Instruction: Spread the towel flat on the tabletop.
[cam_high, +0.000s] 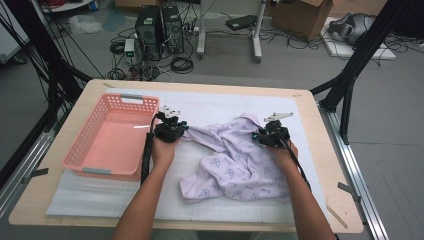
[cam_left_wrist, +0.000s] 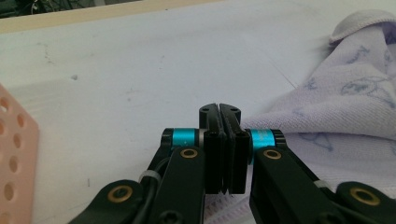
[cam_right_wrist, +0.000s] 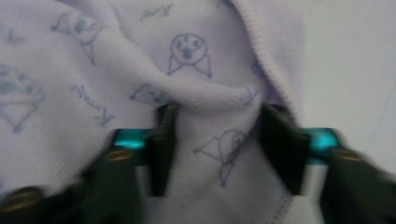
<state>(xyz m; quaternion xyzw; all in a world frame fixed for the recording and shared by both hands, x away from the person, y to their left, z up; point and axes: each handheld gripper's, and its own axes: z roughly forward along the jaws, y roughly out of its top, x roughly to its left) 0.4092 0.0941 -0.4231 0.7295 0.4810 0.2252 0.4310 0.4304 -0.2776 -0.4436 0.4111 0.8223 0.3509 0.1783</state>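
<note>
**Soft cloth, two pinch points at its far edge**

A pale lilac cloth (cam_high: 235, 160) with small printed figures lies crumpled on the white mat (cam_high: 210, 107) in the middle of the table (cam_high: 320, 165), well inside its wooden border. It looks light, limp and a little fuzzy, so it should drape and fold rather than keep any shape, and it is unlikely to slip once pinched. The stitched hem (cam_right_wrist: 275, 60) is the firmest place to take hold; a grip in the loose middle would only gather a bunch.

The left tongs (cam_left_wrist: 219, 114) are closed, pads together, at the cloth's left tip; the left gripper view shows fabric beside and under them, but whether any is caught between the pads cannot be told. The right tongs (cam_right_wrist: 217, 144) stand astride a raised fold near the hem, pads apart and pressing nothing in the blurred frame.

A pink basket (cam_high: 112, 137) sits just left of the left hand (cam_high: 164, 150), rim close to the tongs. Bare mat lies beyond the cloth and toward the person, giving room to pull it flat; the right side is narrower.
</note>
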